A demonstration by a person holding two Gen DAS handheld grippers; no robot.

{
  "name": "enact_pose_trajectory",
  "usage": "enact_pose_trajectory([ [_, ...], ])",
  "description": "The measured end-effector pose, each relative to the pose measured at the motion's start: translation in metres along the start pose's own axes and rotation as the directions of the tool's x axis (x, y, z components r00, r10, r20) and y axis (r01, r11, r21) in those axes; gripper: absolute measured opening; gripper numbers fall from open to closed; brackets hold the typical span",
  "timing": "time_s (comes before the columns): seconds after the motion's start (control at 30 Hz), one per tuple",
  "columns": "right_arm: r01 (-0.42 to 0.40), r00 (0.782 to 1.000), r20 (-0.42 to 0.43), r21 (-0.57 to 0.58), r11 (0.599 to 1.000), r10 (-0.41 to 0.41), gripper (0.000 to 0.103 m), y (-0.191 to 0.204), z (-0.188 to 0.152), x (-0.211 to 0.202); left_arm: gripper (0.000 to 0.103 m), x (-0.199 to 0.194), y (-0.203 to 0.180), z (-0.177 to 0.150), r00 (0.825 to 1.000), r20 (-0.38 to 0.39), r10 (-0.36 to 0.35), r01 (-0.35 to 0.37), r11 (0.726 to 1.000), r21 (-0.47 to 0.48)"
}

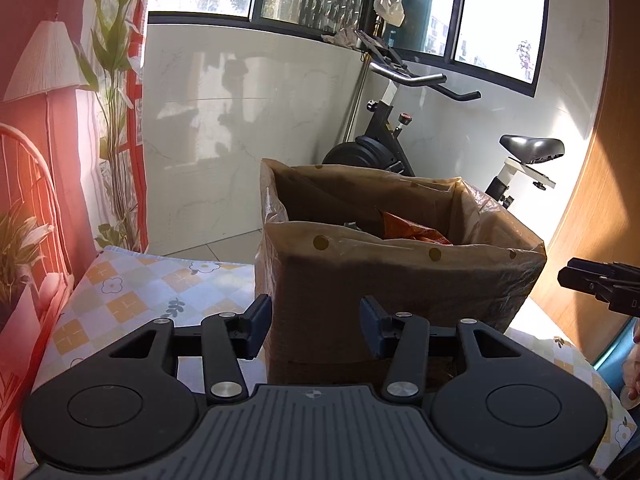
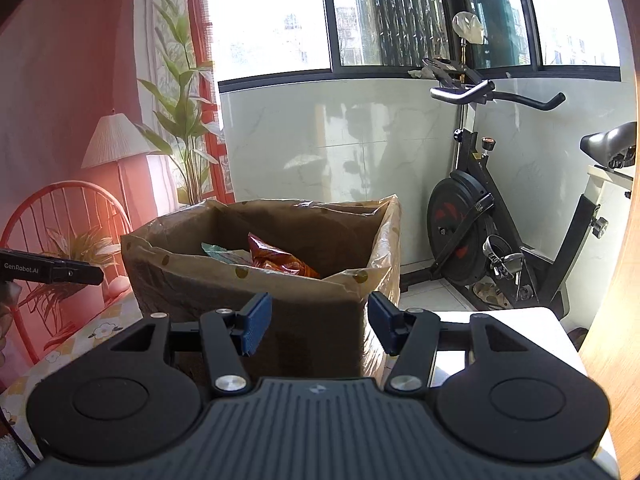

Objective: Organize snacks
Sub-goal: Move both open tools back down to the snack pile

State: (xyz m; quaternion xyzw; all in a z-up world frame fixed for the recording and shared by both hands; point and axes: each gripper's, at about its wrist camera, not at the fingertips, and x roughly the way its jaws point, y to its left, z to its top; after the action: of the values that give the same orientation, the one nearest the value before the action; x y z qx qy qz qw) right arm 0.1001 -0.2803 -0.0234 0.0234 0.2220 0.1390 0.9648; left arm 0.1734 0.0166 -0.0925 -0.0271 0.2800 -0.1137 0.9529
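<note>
A brown box lined with a dotted plastic bag (image 1: 400, 276) stands on the table right in front of both grippers; it also shows in the right wrist view (image 2: 256, 288). Inside lie an orange-red snack packet (image 1: 412, 230) (image 2: 280, 258) and a pale green packet (image 2: 222, 254). My left gripper (image 1: 316, 330) is open and empty, close to the box's near wall. My right gripper (image 2: 318, 326) is open and empty, at the box's near right corner. Each gripper's side shows at the other view's edge.
The table has a floral checked cloth (image 1: 132, 292). An exercise bike (image 2: 500, 216) stands behind the box by the window wall. A red backdrop with a lamp and plants (image 2: 116, 148) is at the left. A white surface (image 2: 520, 332) lies at the right.
</note>
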Motion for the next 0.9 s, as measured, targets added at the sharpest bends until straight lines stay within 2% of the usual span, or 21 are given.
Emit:
enact_pose_trajectory([
  [0.27, 0.052, 0.989, -0.137, 0.028, 0.998, -0.047, 0.057, -0.012, -0.058, 0.011, 0.051, 0.015, 0.005, -0.035, 0.999, -0.043, 0.013, -0.016, 0.999, -0.049],
  [0.5, 0.104, 0.955, -0.286, 0.085, 0.991, -0.076, 0.057, -0.032, -0.102, 0.036, 0.051, 0.034, 0.011, -0.061, 0.994, -0.096, 0.044, -0.050, 0.997, -0.059],
  [0.73, 0.126, 0.927, -0.369, 0.157, 0.980, -0.060, 0.057, -0.049, -0.122, 0.054, 0.051, 0.042, 0.018, -0.066, 0.991, -0.115, 0.073, -0.078, 0.996, -0.041],
  [0.9, 0.108, 0.916, -0.398, 0.136, 0.985, -0.045, 0.057, -0.044, -0.127, 0.061, 0.051, 0.048, 0.025, -0.070, 0.987, -0.133, 0.090, -0.095, 0.995, -0.036],
])
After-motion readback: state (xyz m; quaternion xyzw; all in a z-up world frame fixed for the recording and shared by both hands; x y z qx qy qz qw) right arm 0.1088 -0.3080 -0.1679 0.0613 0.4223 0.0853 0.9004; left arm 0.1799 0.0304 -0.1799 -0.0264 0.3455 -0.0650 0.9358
